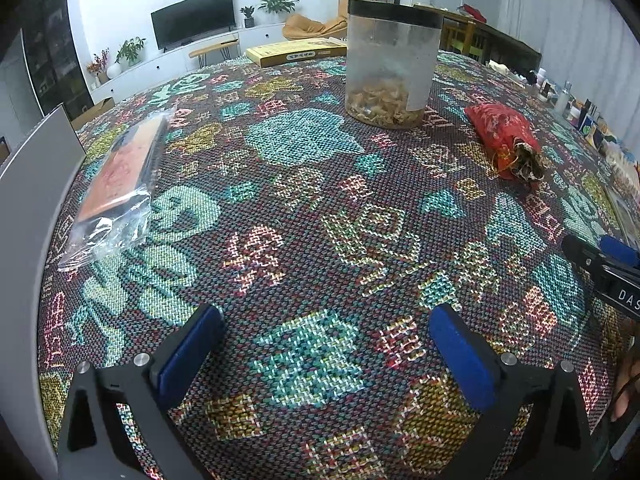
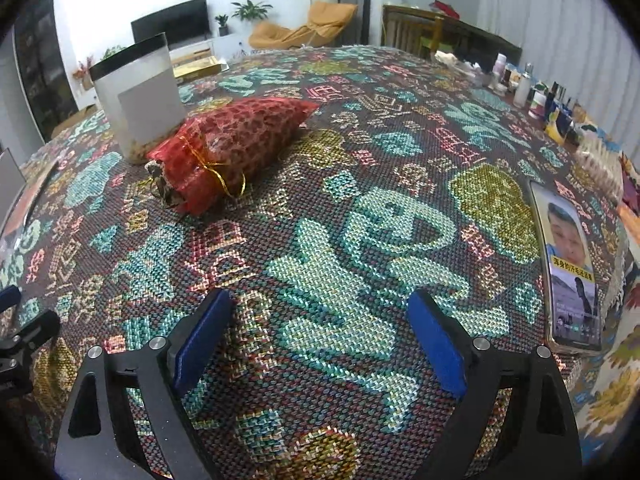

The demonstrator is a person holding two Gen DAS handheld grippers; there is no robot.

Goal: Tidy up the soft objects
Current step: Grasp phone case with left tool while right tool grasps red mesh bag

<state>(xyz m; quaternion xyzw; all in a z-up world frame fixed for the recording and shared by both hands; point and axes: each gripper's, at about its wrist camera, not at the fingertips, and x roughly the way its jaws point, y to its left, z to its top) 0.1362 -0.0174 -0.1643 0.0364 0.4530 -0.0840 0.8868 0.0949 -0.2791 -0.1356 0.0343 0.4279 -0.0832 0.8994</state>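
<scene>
Pouch [image 2: 236, 140], red, lies upper left on the counter [image 2: 360, 220], just beside the jar [image 2: 136, 96]. Left gripper [image 1: 324, 340] and right gripper [image 2: 320, 328] gape wide, holding nothing.

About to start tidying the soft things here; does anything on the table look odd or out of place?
The red pouch lies tipped on its side beside the plastic jar, its gold-tied mouth loose with contents poking out. A lit phone lies near the table edge.
</scene>
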